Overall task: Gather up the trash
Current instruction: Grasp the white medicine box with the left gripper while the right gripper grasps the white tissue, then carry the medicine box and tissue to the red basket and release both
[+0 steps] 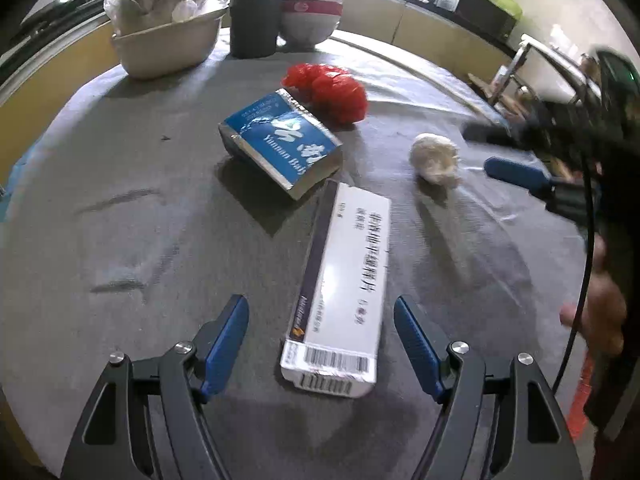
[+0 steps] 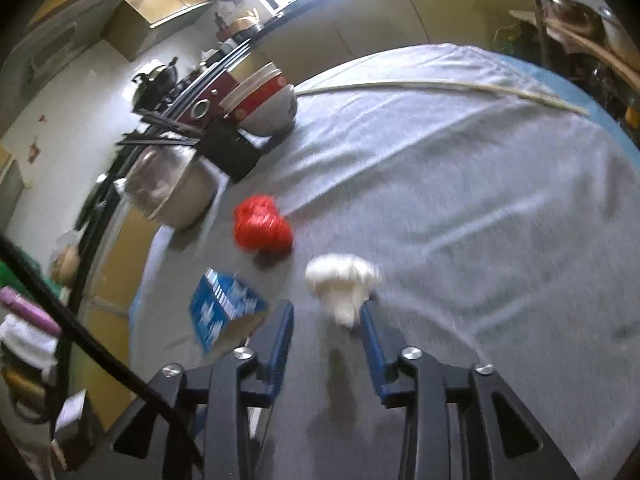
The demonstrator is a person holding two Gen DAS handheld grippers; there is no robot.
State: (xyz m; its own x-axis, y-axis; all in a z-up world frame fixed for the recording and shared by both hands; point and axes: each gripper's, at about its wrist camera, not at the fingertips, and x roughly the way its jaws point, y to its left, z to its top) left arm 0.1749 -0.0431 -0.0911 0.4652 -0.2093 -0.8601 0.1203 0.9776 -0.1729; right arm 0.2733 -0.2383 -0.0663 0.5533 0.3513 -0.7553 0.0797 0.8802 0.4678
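Each black gripper (image 1: 321, 322) (image 2: 327, 318) has blue ribbed pads, silver screws, black cable.

Right gripper (image 1: 516, 152): motion-blurred in the left wrist view, upper finger a dark smear, body cut by the frame edge. Paper wad (image 2: 344, 284), red bag (image 2: 262, 228) and blue box (image 2: 224, 312): blurred in the right wrist view, box print unreadable, its near corner hidden behind a gripper finger (image 2: 276, 344). Bowl (image 1: 168, 44) contents: wrapped in plastic, indistinct; white box (image 1: 340, 292) small print too fine to read.
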